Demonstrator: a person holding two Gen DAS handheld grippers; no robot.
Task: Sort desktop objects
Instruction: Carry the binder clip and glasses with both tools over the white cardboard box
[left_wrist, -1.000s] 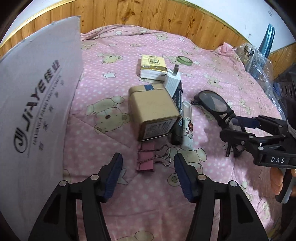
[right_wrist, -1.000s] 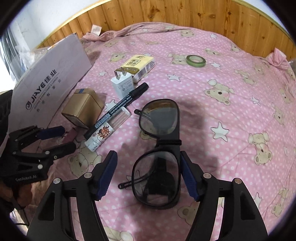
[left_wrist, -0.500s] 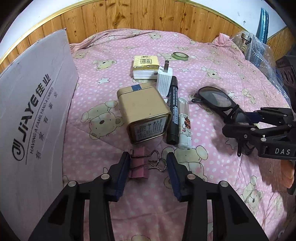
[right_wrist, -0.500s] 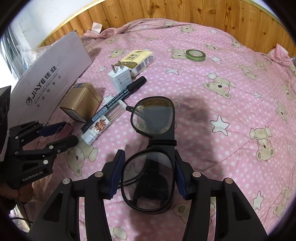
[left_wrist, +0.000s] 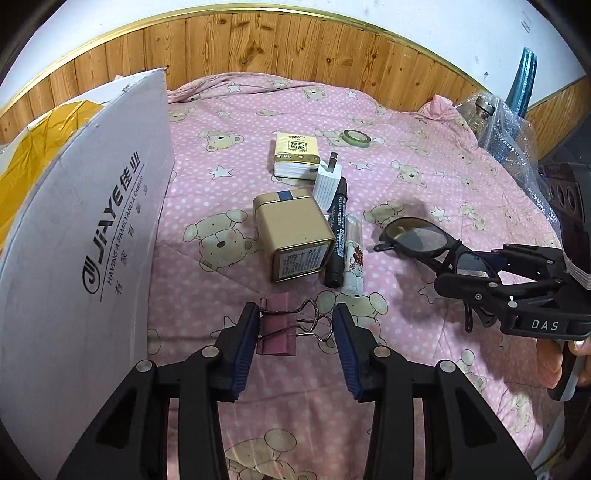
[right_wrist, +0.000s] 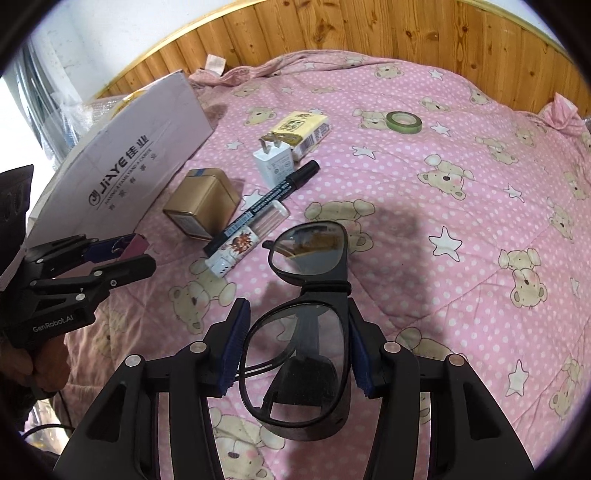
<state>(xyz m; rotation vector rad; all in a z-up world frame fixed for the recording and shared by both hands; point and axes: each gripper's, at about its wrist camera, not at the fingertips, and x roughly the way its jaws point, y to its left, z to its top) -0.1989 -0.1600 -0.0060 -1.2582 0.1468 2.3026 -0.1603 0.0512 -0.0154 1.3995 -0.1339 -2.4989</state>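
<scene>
Pink quilt underfoot, and both tools are down among the clutter. Nearest, the left gripper has its blue pads closed in on the one binder clip, left pad on the clip body, right pad at the wire handles: a squeeze across its width, I judge, ready for lifting. The right gripper brackets the near lens of the single pair of glasses, pads touching the frame on both sides, far lens jutting forward. Beyond sit one gold tin, one black marker and one clear tube lying side by side, one white charger, one yellow pack, then one green tape roll. One cardboard box stands left, likely the sorting bin.
</scene>
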